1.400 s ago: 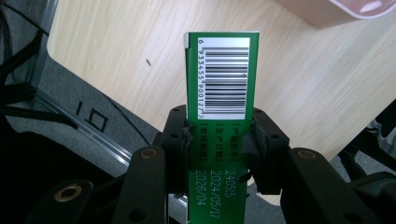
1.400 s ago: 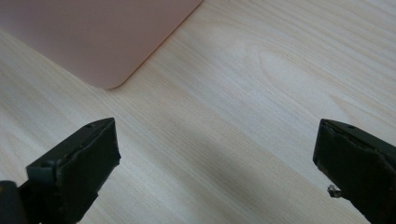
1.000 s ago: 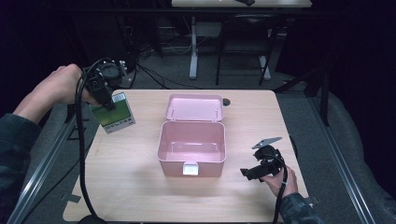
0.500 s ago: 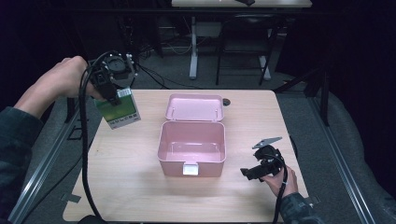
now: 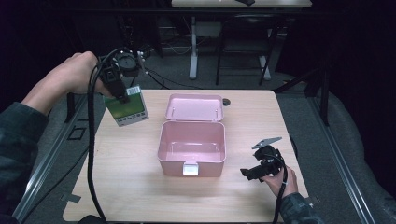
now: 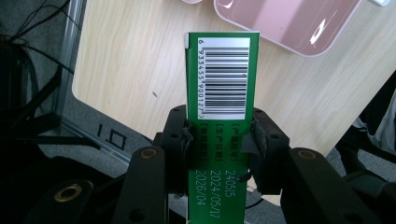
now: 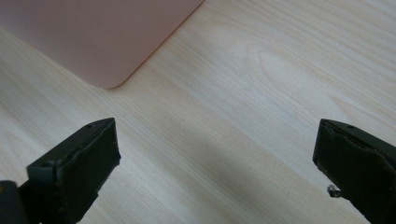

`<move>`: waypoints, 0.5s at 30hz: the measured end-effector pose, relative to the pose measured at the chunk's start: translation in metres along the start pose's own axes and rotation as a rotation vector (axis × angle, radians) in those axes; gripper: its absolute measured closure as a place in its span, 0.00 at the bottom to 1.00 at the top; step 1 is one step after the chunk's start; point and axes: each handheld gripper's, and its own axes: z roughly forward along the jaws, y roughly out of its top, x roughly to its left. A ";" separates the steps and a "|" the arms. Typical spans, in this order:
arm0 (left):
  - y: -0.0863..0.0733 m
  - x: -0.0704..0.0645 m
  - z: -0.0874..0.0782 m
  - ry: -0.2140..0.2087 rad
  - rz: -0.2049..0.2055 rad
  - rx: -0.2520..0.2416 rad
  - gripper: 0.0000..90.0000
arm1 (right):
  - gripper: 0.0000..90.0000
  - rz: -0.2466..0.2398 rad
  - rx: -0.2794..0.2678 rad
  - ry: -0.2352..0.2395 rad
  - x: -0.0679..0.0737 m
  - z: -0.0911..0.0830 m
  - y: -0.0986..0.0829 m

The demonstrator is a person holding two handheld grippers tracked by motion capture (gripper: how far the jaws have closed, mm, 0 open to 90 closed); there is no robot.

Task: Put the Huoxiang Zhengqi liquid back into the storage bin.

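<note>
While my left gripper (image 5: 122, 91) has its jaws clamped on the narrow sides of the green carton (image 5: 127, 108), I hold it in the air off the near-left corner of the pink box (image 5: 191, 149), whose lid stands open behind it. In the left gripper view the carton (image 6: 219, 93) juts straight out past the jaws, barcode face up, with the box's edge (image 6: 289, 25) ahead and to the right.

I judge the step to be carrying the carton into the box. To do it well I should keep the squeeze steady, since only the lower part of the carton is held, and cross the near wall with room to spare before lowering.

My right gripper (image 5: 254, 171) rests low on the table (image 5: 121, 186), jaws wide apart and empty, just beside the box's corner (image 7: 107, 56).
</note>
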 end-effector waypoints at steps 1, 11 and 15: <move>0.002 -0.001 0.000 0.003 0.006 -0.001 0.71 | 0.00 0.002 0.000 -0.001 0.000 0.000 0.000; 0.024 -0.008 -0.003 -0.004 0.061 -0.023 0.71 | 0.00 -0.002 0.002 0.002 0.000 0.001 0.000; 0.035 -0.012 -0.004 -0.009 0.080 -0.032 0.71 | 0.00 -0.003 0.001 0.005 0.001 0.001 0.000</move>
